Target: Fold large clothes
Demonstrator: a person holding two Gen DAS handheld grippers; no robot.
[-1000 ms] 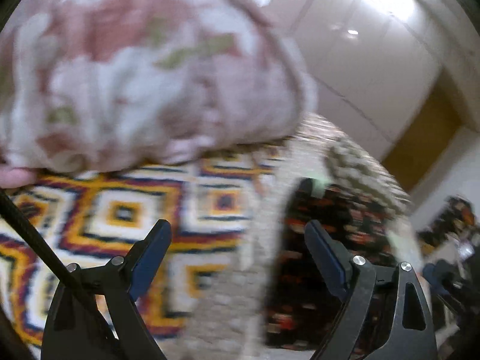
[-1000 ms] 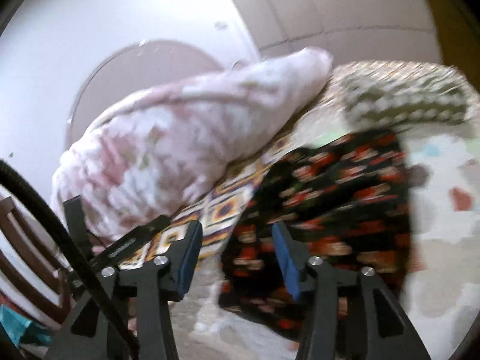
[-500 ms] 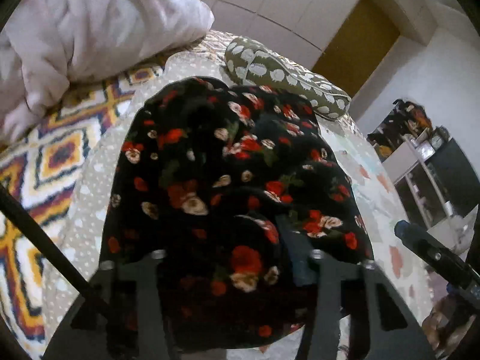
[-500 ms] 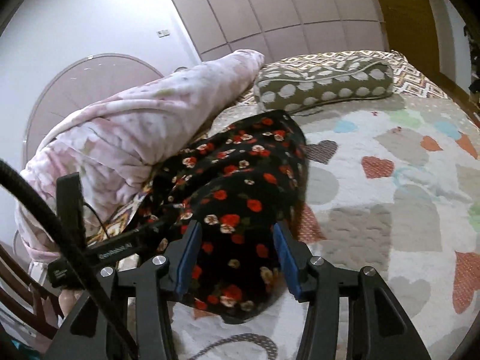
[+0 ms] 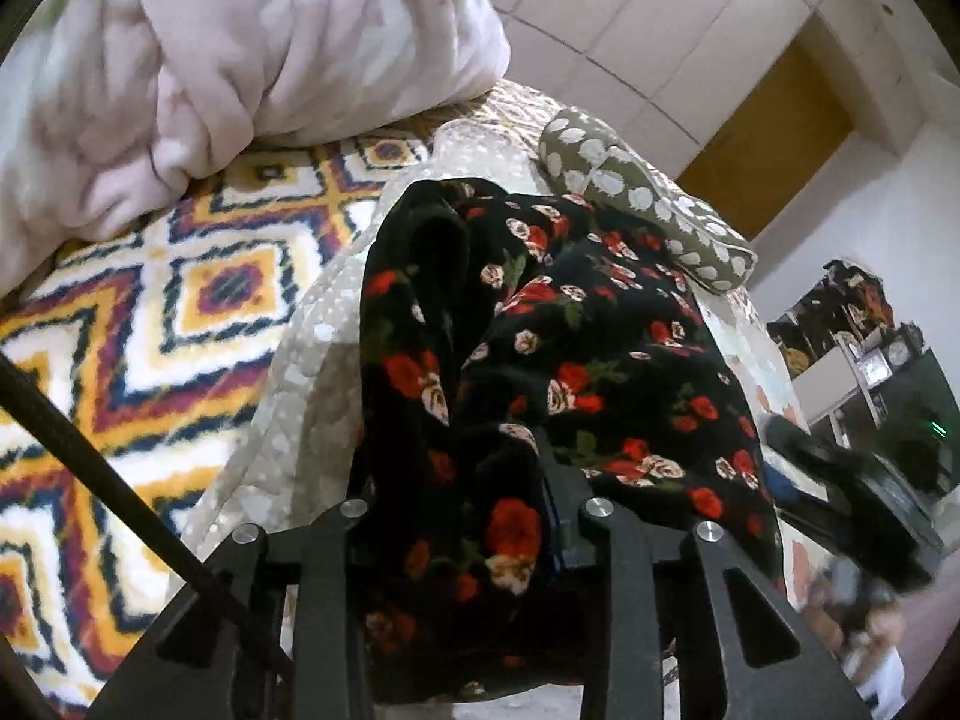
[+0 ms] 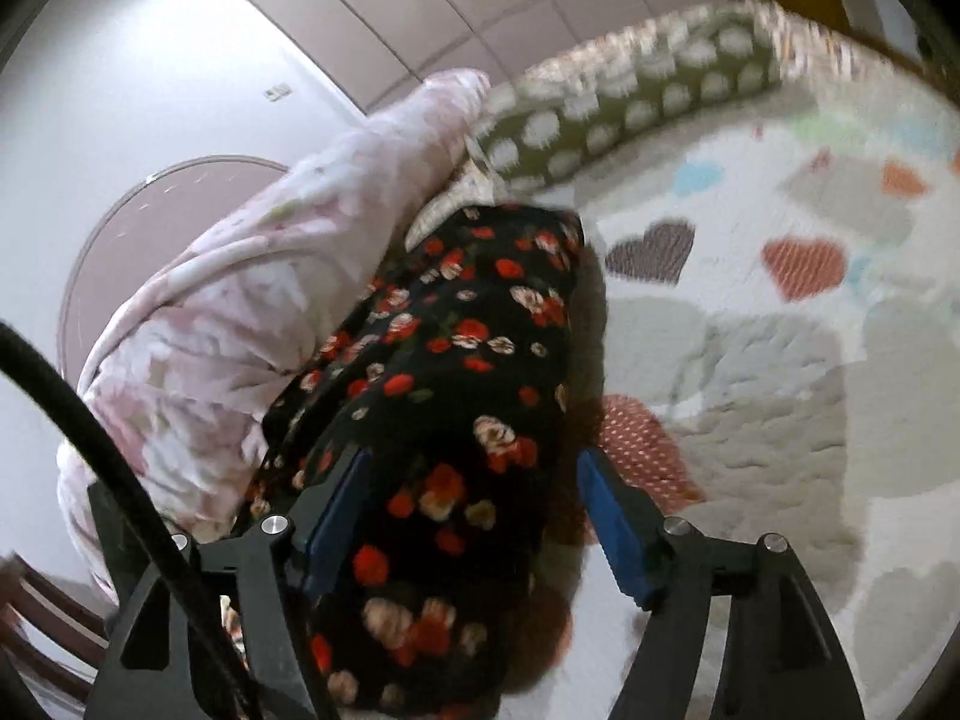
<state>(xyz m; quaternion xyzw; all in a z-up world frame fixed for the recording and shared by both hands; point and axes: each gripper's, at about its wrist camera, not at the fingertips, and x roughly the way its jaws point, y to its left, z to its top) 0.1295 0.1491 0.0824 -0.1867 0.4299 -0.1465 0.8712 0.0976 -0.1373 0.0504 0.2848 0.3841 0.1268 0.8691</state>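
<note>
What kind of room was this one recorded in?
Most likely a bedroom: a heart-print bedspread, a spotted pillow and a bundled pink duvet, with panelled wardrobe doors behind.

The floral garment (image 5: 600, 360) is soft, matt black cloth printed with red and cream roses. Left of it lies a woolly, tufted rug (image 5: 150, 330) — coarse pile. Behind the garment, the pink quilt (image 5: 240, 48) looks plush and puffy, the spotted pillow (image 5: 648, 204) plain woven cloth. Right of the garment the heart-print bedspread (image 6: 780, 360) is quilted, slightly nubbly. Both grippers are matt black plastic with shiny metal screws — the right gripper (image 6: 468, 534) has blue pads (image 6: 618, 534).
</note>
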